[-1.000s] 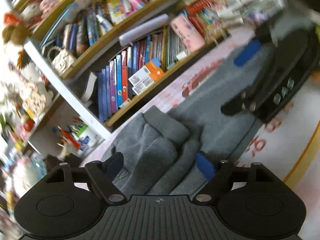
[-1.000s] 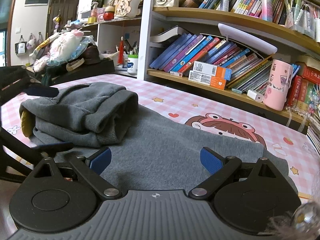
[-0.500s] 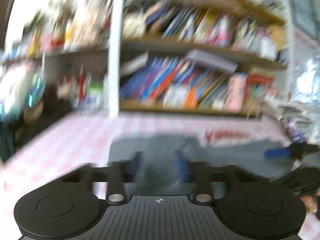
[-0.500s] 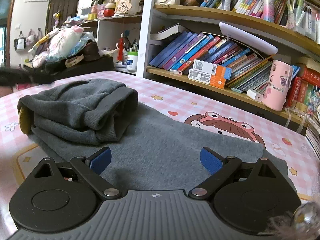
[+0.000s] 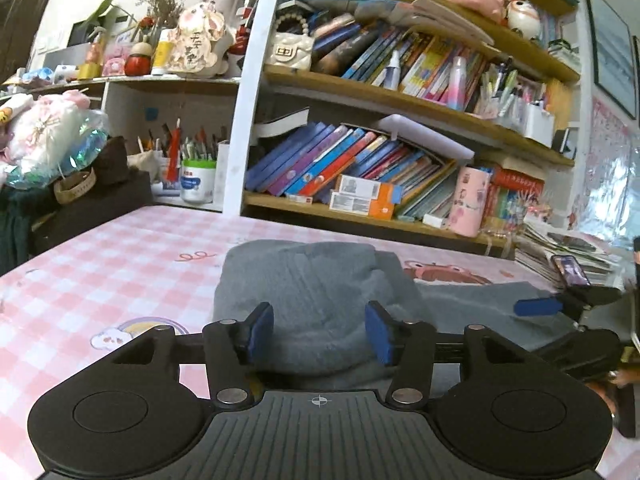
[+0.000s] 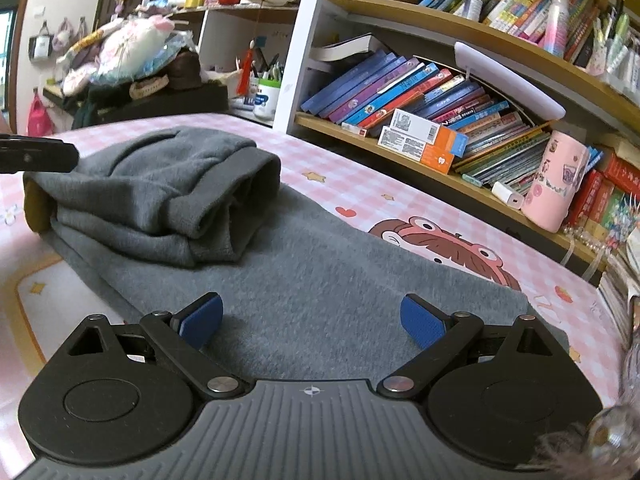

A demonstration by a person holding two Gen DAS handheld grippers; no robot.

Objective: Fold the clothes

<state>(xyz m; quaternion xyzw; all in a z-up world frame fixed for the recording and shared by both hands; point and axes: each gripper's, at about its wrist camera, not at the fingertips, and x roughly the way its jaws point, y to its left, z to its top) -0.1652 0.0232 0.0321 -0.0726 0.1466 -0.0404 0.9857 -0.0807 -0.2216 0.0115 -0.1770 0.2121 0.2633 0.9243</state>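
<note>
Not much I can read from here. Plaque [image 5: 191, 46] on the top shelf: dark brushed Chinese characters in two rows; I can't make them out for sure. Two orange-white boxes [image 6: 424, 140] by the books [image 6: 400, 92]: barcode and blocks of fine print, too small to read. Tub [image 5: 197, 181] holding pens: blue label, text blurred. Book spines carry titles, none legible. Pink cup [image 6: 554, 184]: drawings and scribbles only, no words I can pick out.

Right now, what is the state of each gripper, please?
Left gripper: open, holding nothing, at the folded grey garment.
Right gripper: open, empty, over the garment's flat part.
</note>
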